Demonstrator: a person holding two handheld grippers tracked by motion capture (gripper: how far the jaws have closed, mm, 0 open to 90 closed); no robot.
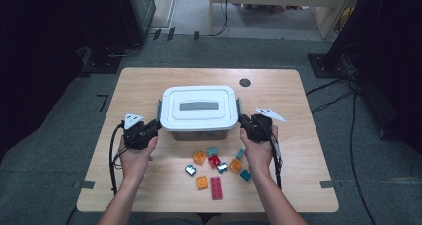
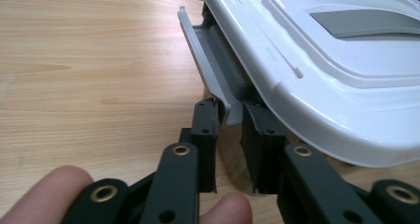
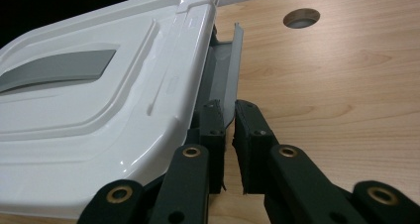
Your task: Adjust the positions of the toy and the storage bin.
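Lid [image 1: 199, 107], plain white, unlabelled

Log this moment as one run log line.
left gripper: shut on left latch | right gripper: shut on right latch | box lid: on | bricks: loose on table

Black two-jaw left gripper [image 1: 149, 129] and right gripper [image 1: 247, 123] — brass-ringed pivots, grey three-cornered top plates, black cables trailing behind.

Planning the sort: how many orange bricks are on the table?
3. One orange brick lies just in front of the box, a second right of the red one, a third nearest the person, beside the long red brick. The closed box may hide more.
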